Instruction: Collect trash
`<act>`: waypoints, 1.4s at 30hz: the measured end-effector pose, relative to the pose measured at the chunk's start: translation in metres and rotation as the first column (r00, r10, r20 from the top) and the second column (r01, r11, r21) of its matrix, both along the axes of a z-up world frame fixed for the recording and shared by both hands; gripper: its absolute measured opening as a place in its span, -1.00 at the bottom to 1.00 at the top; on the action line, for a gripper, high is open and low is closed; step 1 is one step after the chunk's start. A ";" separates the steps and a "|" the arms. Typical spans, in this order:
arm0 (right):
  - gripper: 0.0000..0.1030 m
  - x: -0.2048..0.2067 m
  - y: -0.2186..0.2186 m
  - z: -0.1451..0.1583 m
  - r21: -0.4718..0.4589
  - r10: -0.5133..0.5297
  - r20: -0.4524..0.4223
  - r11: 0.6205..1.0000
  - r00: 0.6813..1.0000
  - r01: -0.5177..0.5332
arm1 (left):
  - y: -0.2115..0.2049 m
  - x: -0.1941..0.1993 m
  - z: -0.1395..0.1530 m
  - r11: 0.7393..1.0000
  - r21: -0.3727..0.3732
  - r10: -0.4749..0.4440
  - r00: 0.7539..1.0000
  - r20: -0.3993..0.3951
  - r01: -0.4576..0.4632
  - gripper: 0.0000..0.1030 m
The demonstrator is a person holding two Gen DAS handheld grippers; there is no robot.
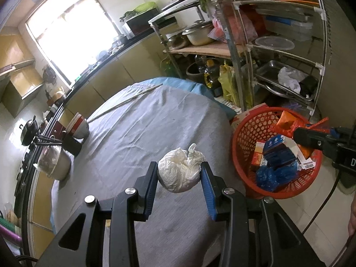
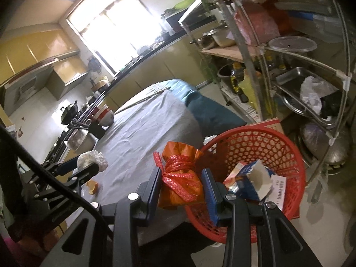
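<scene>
My left gripper (image 1: 179, 171) is shut on a crumpled white plastic bag (image 1: 180, 171) and holds it above the grey tablecloth (image 1: 133, 133). The same bag shows in the right wrist view (image 2: 93, 159) between the left gripper's fingers (image 2: 87, 169). My right gripper (image 2: 182, 184) is shut on an orange bag tied with red netting (image 2: 180, 178), at the left rim of the red mesh basket (image 2: 255, 146). The basket (image 1: 249, 133) stands beside the table and holds cartons and blue plastic (image 1: 276, 155). The right gripper (image 1: 311, 140) shows over it in the left wrist view.
A small orange scrap (image 2: 92, 187) lies on the table near the left gripper. Bowls (image 1: 77, 126), a metal pot (image 1: 55, 162) and chopsticks (image 1: 126, 102) sit at the table's far side. A metal rack with pans (image 1: 278, 55) stands behind the basket. The kitchen counter (image 1: 100, 66) runs along the wall.
</scene>
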State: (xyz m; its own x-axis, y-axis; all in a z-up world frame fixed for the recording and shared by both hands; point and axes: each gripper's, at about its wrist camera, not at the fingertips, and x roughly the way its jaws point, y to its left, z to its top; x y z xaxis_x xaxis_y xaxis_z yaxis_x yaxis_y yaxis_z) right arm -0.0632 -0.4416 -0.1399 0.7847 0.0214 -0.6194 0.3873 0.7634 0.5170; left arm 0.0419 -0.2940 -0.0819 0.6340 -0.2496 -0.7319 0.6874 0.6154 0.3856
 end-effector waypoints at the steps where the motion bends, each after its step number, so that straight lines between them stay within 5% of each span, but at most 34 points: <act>1: -0.23 -0.002 -0.003 0.000 0.002 -0.008 0.001 1.000 1.000 0.008 | -0.003 -0.001 0.001 1.000 0.000 -0.007 1.000 0.003 0.007 -0.22; 15: -0.23 -0.013 -0.024 0.002 0.009 -0.069 0.002 0.998 0.998 0.069 | -0.036 -0.009 0.004 0.997 -0.002 -0.076 0.997 0.025 0.076 -0.22; 42: -0.21 -0.025 -0.059 -0.026 0.086 -0.157 -0.052 0.983 0.986 0.161 | -0.073 -0.011 -0.021 0.991 0.031 -0.125 0.990 -0.059 0.127 -0.19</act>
State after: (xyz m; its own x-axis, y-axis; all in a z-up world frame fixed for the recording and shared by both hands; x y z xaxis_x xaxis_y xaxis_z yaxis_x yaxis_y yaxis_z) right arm -0.0880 -0.5003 -0.1656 0.7543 -0.0448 -0.6550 0.5244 0.6414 0.5600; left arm 0.0311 -0.3672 -0.1033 0.5563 -0.2987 -0.7754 0.7801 0.5093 0.3635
